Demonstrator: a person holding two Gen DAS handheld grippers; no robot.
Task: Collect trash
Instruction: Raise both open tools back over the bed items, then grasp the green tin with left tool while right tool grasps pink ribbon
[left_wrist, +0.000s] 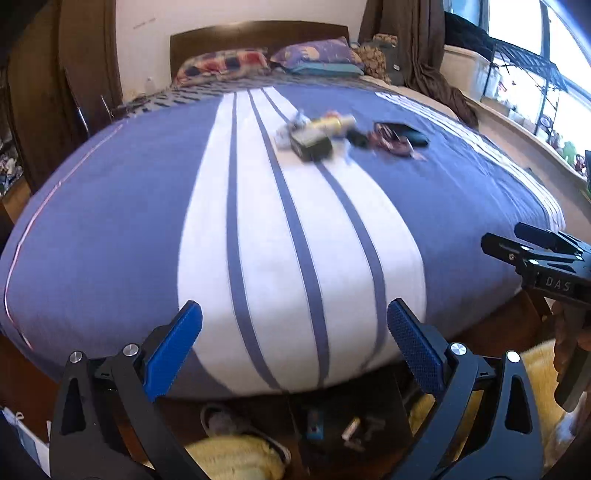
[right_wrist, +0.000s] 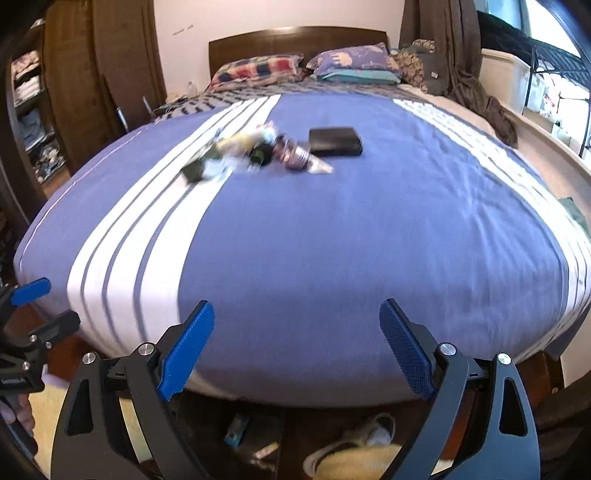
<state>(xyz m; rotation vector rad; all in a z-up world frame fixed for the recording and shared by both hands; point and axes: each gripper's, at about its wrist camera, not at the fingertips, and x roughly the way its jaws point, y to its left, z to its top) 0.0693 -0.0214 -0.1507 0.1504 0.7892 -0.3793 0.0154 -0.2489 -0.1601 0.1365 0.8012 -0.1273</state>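
A blurred pile of trash (left_wrist: 317, 133) lies on the far middle of the bed (left_wrist: 110, 229): a yellow bottle, crumpled wrappers and a small dark box. It also shows in the right wrist view (right_wrist: 251, 151), beside a flat black case (right_wrist: 334, 142). My left gripper (left_wrist: 295, 343) is open and empty at the foot of the bed, far from the pile. My right gripper (right_wrist: 297, 343) is open and empty, also at the foot. Each gripper shows at the edge of the other's view: the right gripper (left_wrist: 532, 254), the left gripper (right_wrist: 33, 306).
Pillows (right_wrist: 258, 68) and a wooden headboard (right_wrist: 295, 37) stand at the far end. A brown wardrobe (right_wrist: 92, 74) is on the left, a window shelf (left_wrist: 517, 107) on the right. Shoes (right_wrist: 354, 439), a yellow rug (left_wrist: 229, 458) and small items lie on the floor below.
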